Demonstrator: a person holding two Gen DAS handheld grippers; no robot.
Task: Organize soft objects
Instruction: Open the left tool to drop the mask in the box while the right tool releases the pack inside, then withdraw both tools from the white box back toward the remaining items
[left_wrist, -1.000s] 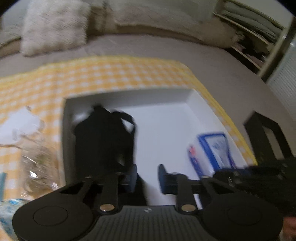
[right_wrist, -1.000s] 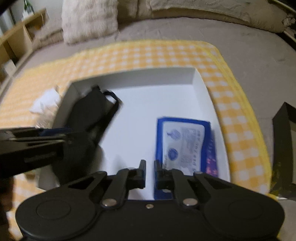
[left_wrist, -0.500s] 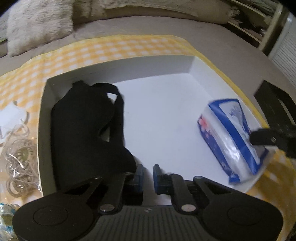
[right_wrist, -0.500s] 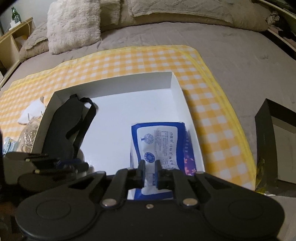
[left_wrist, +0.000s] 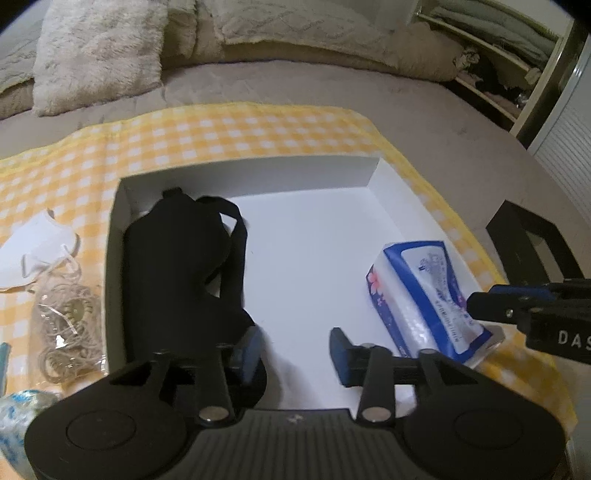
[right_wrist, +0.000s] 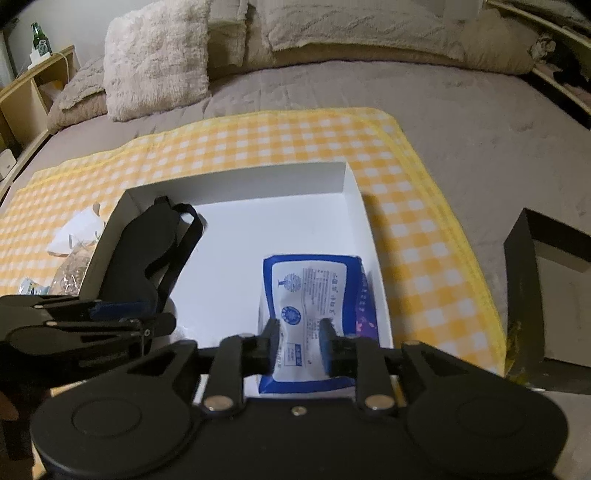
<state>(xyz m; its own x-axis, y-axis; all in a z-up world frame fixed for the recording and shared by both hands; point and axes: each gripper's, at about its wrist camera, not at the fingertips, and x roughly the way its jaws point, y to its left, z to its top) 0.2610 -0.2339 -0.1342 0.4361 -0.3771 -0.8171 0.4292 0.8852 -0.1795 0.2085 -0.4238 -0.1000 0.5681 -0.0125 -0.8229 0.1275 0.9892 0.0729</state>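
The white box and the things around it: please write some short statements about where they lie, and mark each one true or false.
1. The black eye mask lies inside the white box. True.
2. The blue tissue pack lies outside the box on the checkered cloth. False: it is in the box, at its right side.
3. A white face mask lies on the yellow checkered cloth, left of the box. True.
4. The left claw is shut on the eye mask. False: its jaws have just been opening, with nothing between them.
5. The box stands directly on the grey bed cover. False: it stands on the checkered cloth.
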